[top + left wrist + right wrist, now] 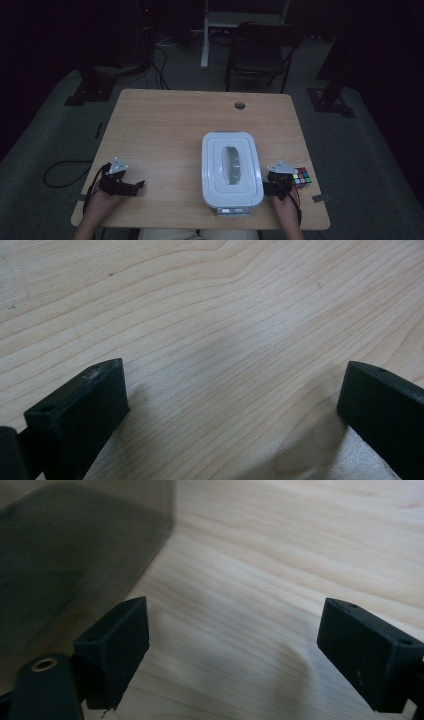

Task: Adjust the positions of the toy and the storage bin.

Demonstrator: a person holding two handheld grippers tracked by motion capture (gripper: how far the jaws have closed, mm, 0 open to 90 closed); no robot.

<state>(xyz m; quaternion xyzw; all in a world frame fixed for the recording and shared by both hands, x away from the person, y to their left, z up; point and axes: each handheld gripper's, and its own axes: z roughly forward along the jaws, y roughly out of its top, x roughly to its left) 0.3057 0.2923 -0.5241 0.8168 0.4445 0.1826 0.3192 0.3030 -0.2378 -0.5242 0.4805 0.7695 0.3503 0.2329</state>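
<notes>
The cube (301, 177) sits at the surface's (165, 125) right edge, just right of your right tongs (278, 186), so keep those wide and empty, like the left tongs (131, 187), straddle it squarely, then close.

My left black two-jaw gripper (131, 186) carries a pale grey three-cornered plate (118, 166) on top, and a thin dark cable (89, 192) trails back from its body. My right black gripper (276, 188) wears a matching grey plate (282, 168). Seen along my tools, each jaw ends in a blocky matte black pad (82, 407) with a small round hole in its upper face. Beside my right gripper's inner pad (116, 640) sits a brass-ringed screw hole (44, 664).
</notes>
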